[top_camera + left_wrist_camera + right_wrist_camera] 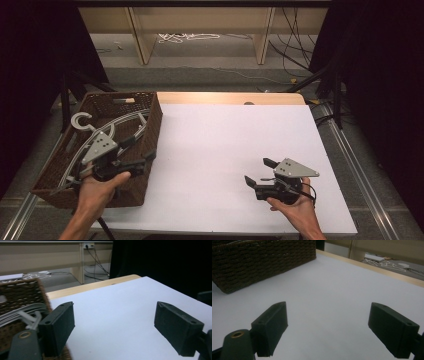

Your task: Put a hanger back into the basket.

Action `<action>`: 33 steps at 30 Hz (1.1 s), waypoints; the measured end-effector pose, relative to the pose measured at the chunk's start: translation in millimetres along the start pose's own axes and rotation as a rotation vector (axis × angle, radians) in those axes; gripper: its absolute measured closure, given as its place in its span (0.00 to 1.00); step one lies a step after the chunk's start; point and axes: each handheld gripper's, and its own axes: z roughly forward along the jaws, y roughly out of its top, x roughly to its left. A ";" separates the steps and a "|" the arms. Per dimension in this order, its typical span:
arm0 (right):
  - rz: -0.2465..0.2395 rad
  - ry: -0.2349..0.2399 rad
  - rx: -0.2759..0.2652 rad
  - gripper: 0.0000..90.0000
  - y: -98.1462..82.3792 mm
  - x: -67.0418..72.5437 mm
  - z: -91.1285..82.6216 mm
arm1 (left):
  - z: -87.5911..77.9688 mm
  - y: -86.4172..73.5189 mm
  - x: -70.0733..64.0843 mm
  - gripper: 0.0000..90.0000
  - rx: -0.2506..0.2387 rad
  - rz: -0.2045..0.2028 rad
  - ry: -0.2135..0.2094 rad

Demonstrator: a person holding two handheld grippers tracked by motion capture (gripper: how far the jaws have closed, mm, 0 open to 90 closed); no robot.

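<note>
Both claws are gaping empty: left claw [137, 152] hovering over the wicker basket [150, 131] of grey hangers [107, 127], right claw [260, 172] over the bench [210, 150]. No grasp is begun; likely next, a descent onto a hanger.

My jaws were matt black plastic. The basket [150, 130] was rough dark brown wicker, the hangers [120, 120] in it smooth grey plastic, and the table [220, 150] matt white with a pale wood edge.
</note>
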 end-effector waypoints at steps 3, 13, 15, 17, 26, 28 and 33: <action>-0.004 0.002 -0.016 0.19 -1.2 0.6 -0.6 | 2.8 -4.5 -8.9 0.18 0.002 0.020 -0.023; 0.000 0.001 -0.038 0.19 -4.5 6.4 -5.9 | 11.0 -31.6 -33.8 0.18 0.000 0.061 -0.087; 0.001 0.002 -0.033 0.19 -6.0 9.3 -8.8 | 11.3 -46.1 -34.3 0.18 0.003 0.084 -0.092; 0.016 0.019 -0.030 0.18 -6.8 10.9 -9.0 | 11.2 -50.7 -33.8 0.18 0.010 0.096 -0.092; 0.010 -0.005 -0.044 0.18 -15.7 16.8 -14.6 | 7.1 -67.7 -32.8 0.18 -0.025 0.115 -0.099; 0.029 0.000 -0.051 0.18 -16.9 19.2 -16.7 | 6.2 -68.4 -32.6 0.18 -0.024 0.112 -0.095; 0.027 -0.016 -0.062 0.18 -21.0 22.9 -21.8 | 4.1 -70.7 -28.8 0.18 -0.021 0.077 -0.090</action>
